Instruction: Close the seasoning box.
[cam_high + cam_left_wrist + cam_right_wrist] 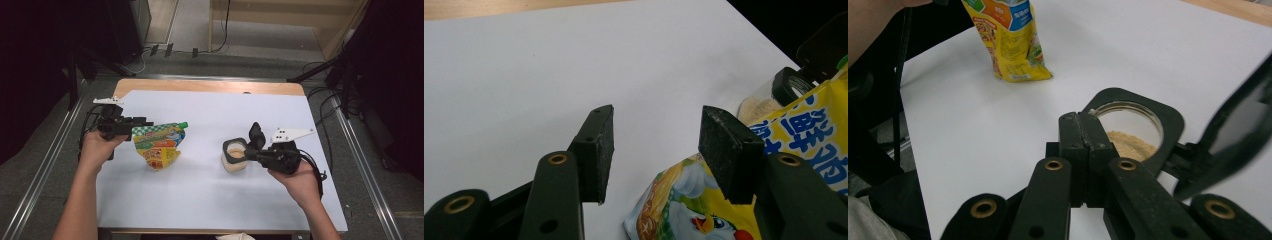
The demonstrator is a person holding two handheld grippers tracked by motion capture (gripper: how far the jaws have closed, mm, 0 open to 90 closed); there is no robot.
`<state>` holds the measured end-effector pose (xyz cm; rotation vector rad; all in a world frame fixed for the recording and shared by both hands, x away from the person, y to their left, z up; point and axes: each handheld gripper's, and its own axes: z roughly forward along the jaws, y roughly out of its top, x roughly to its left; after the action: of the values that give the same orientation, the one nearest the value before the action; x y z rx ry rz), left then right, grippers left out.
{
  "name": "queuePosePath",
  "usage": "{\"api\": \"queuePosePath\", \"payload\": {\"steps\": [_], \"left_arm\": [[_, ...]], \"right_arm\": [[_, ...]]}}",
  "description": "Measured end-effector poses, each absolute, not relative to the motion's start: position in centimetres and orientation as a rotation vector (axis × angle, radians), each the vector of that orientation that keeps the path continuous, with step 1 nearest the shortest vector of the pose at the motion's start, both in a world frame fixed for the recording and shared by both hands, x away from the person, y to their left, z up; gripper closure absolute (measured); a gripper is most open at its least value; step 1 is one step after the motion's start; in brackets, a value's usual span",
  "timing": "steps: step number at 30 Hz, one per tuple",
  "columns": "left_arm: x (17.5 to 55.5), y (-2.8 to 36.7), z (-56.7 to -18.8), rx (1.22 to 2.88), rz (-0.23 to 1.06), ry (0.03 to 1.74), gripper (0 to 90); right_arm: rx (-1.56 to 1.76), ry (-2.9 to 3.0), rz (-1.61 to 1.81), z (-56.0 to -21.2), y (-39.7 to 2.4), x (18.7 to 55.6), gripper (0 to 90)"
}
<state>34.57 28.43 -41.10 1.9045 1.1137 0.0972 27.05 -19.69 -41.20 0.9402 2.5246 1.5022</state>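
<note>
Jar (pixel 235 156) sits on the white desk (pixel 210 195), right of centre; everything below is placed relative to it.

Right tool (pixel 251 151): my right hand (pixel 300 180) holds it just right of the jar, tips at the jar's rim. Jaws are pressed together, pad to pad, nothing between them. In the right gripper view the tips (pixel 1082 131) sit right at the near edge of the jar's black collar (pixel 1168 117).

Jar itself: clear, upright, tan powder (pixel 1128 145) in the bottom. Its black flip lid (pixel 1233 135) is swung open, hinged off the collar on the side nearest my right hand and standing up.

Pouch (pixel 160 145): yellow, printed, green cap, well to the left of the jar, leaning on the desk.

Left tool (pixel 142 122): my left hand (pixel 97 147) holds it on the pouch's far side from the jar, at the pouch's top edge. Jaws spread. In the left gripper view the pouch (pixel 809 145) lies beside and under the right-hand pad (pixel 726 150); the left-hand pad (pixel 596 150) has only bare desk behind it. Can't tell whether either pad touches the pouch.
</note>
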Motion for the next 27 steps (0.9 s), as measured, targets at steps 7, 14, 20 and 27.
{"api": "queuePosePath", "payload": {"steps": [7,14,20,27], "left_arm": [[34.5,28.4,-41.1,1.907,0.100,1.113,48.1],[34.6,28.6,-41.2,1.900,0.114,1.120,48.1],[34.6,28.7,-41.5,1.925,0.151,1.090,49.8],[34.7,28.8,-41.9,1.938,0.170,1.080,50.0]], "right_arm": [[0.954,2.527,1.466,-41.1,-21.6,27.2,90.0],[1.013,2.512,1.440,-41.8,-23.6,27.7,90.0],[1.052,2.500,1.420,-42.2,-24.5,28.2,90.0],[1.115,2.464,1.401,-42.8,-25.0,28.8,90.0]]}}
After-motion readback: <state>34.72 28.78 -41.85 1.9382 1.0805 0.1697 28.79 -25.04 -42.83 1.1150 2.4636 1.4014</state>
